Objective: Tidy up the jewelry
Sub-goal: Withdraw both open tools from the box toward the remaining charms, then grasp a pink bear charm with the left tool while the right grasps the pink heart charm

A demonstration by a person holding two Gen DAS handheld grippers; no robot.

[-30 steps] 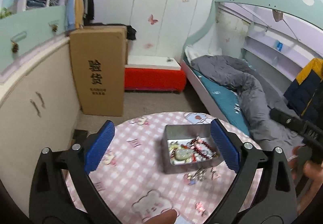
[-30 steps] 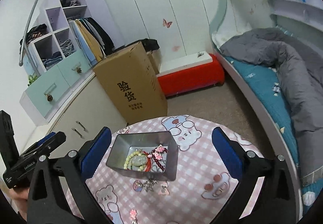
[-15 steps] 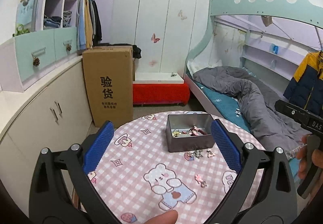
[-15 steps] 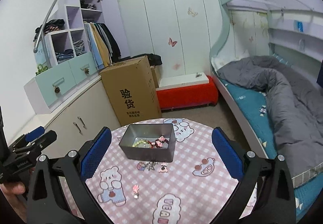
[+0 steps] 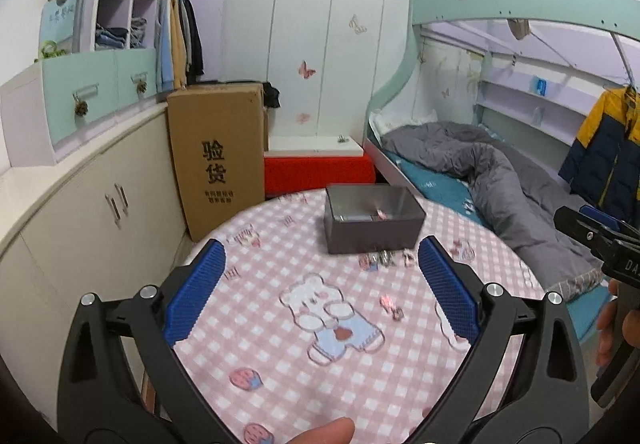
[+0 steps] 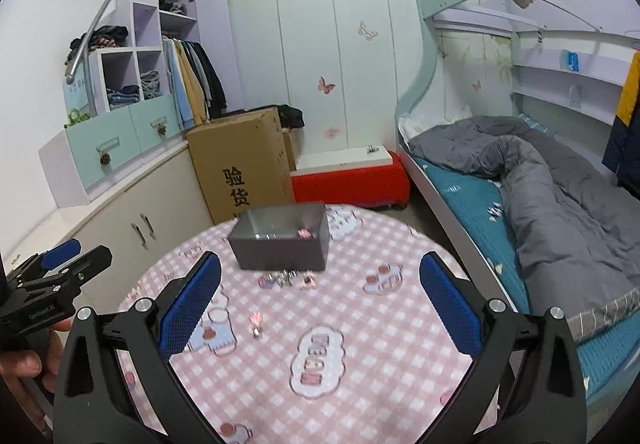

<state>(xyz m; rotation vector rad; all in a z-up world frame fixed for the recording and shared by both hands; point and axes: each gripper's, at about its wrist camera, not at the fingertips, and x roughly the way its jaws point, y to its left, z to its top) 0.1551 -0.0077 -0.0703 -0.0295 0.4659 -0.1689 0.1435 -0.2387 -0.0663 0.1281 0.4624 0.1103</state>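
A grey metal box (image 5: 374, 218) with jewelry inside stands at the far side of a round table with a pink checked cloth (image 5: 280, 344); it also shows in the right wrist view (image 6: 282, 238). Loose jewelry pieces (image 5: 384, 259) lie just in front of the box, seen too in the right wrist view (image 6: 286, 279). A small pink piece (image 5: 391, 306) lies nearer, also in the right wrist view (image 6: 256, 322). My left gripper (image 5: 320, 284) is open and empty, held back above the near table edge. My right gripper (image 6: 320, 288) is open and empty, likewise held back.
A tall cardboard box (image 5: 218, 156) stands on the floor behind the table, next to a red low bench (image 5: 316, 170). Cabinets (image 5: 80, 212) run along the left. A bunk bed with a grey duvet (image 5: 500, 172) is on the right.
Both grippers have pulled back and lowered away from the box, so the table looks farther and flatter. Both stay open and empty.
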